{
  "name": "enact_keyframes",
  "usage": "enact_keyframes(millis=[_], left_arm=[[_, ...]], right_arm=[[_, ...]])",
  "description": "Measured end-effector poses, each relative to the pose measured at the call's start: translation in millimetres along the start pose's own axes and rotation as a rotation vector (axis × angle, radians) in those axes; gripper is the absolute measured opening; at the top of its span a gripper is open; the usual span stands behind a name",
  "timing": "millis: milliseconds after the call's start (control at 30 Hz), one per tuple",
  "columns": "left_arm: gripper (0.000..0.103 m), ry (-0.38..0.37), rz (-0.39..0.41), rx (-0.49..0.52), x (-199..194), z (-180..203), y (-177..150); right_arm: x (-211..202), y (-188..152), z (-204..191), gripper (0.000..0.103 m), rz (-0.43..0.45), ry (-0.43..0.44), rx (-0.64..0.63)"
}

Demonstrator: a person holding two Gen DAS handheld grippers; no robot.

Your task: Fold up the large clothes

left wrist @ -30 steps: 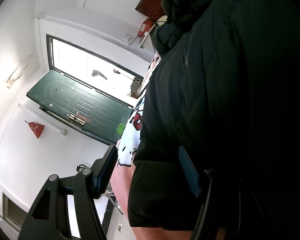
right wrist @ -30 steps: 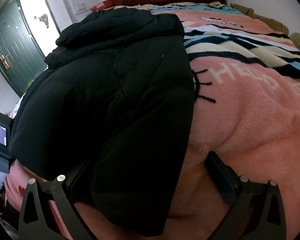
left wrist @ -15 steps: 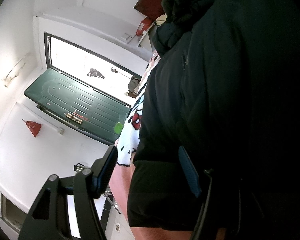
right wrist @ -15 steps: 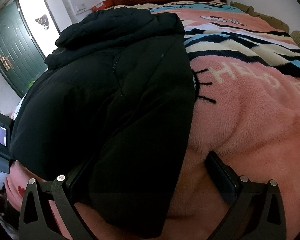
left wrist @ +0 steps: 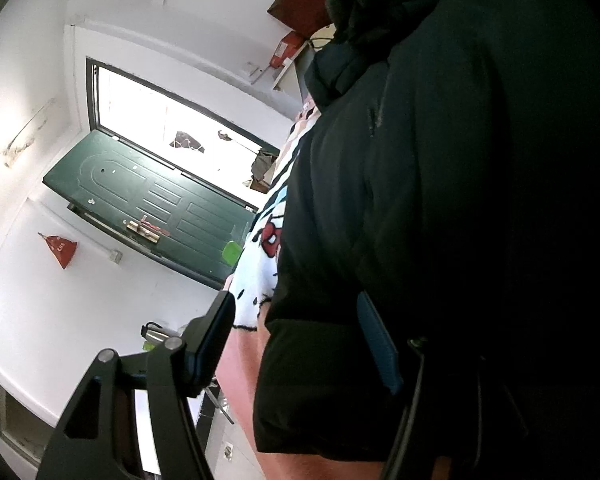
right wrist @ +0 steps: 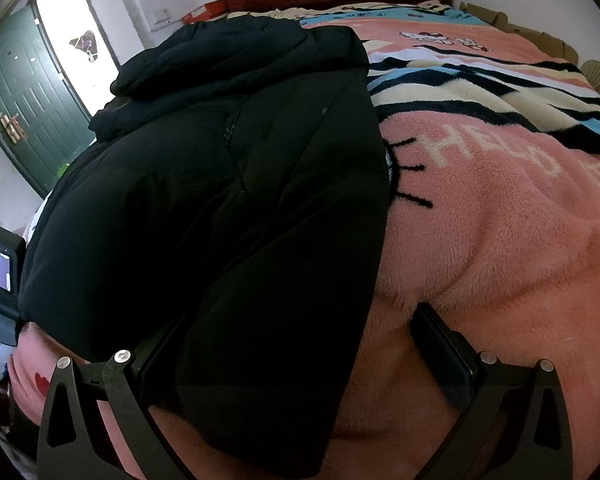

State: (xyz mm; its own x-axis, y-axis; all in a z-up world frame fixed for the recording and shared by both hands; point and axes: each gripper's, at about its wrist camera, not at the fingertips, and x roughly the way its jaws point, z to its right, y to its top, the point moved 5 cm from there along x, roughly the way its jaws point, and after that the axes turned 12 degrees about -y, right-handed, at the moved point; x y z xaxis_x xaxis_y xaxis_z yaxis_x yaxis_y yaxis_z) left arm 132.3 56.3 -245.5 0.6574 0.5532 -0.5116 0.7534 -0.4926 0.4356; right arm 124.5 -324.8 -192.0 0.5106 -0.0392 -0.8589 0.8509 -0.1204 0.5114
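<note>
A pink fleece blanket with black, cream and blue stripes [right wrist: 500, 216] is covering the bed, and its far edges are running out of my right camera's frame. Lying across the blanket's left half is the big black padded hooded coat [right wrist: 220, 184]; its hood is bunching up at the far end, and its near hem is draping toward me.

My right gripper [right wrist: 300, 344] is standing wide open over that hem. The left finger is sinking behind the coat's fabric, so I am seeing only part of it, while the right finger is pressing on bare blanket just beside the coat. My left gripper [left wrist: 300, 340] is also spreading open at the coat's opposite edge. Its right finger [left wrist: 380, 344] is lying against the black cloth and is hard to separate from it, so it is perhaps touching, and the coat is blacking out most of that view.

Beyond, a dark green panelled door [left wrist: 156, 208] is standing open beside a glaring doorway whose outside is washing out. A small red triangular thing [left wrist: 60, 248] is hanging on the white wall [left wrist: 40, 312], too small to identify.
</note>
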Motion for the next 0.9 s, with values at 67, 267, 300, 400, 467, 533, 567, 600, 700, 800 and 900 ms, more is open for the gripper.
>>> enact_keyframes(millis=[67, 267, 300, 400, 467, 533, 567, 600, 700, 800, 900], left_arm=[[0.062, -0.001, -0.001, 0.000, 1, -1, 0], [0.062, -0.018, -0.002, -0.008, 2, -2, 0], [0.062, -0.024, -0.002, -0.009, 2, -2, 0], [0.062, -0.065, 0.009, -0.019, 1, -4, -2], [0.062, -0.108, 0.015, -0.042, 2, -8, -4], [0.062, -0.151, 0.013, -0.073, 2, -13, -6], [0.062, -0.167, 0.012, -0.083, 2, -15, -7], [0.062, -0.180, 0.012, -0.093, 1, -17, -7], [0.062, -0.231, 0.001, -0.119, -1, -22, -7], [0.062, -0.268, -0.007, -0.149, -2, -27, -8], [0.062, -0.245, -0.007, -0.115, -7, -23, -7]], right_arm=[[0, 0, 0, 0.103, 0.000, 0.000, 0.000], [0, 0, 0, 0.103, 0.000, 0.000, -0.001], [0, 0, 0, 0.103, 0.000, 0.000, 0.000], [0, 0, 0, 0.103, -0.001, 0.001, 0.001], [0, 0, 0, 0.103, -0.003, 0.001, 0.001], [1, 1, 0, 0.103, -0.005, 0.001, 0.000], [1, 1, 0, 0.103, -0.005, 0.000, -0.001], [1, 1, 0, 0.103, -0.005, -0.001, -0.001], [0, 0, 0, 0.103, -0.007, -0.001, 0.001], [0, 0, 0, 0.103, -0.012, -0.005, 0.000], [0, 0, 0, 0.103, -0.015, -0.008, 0.000]])
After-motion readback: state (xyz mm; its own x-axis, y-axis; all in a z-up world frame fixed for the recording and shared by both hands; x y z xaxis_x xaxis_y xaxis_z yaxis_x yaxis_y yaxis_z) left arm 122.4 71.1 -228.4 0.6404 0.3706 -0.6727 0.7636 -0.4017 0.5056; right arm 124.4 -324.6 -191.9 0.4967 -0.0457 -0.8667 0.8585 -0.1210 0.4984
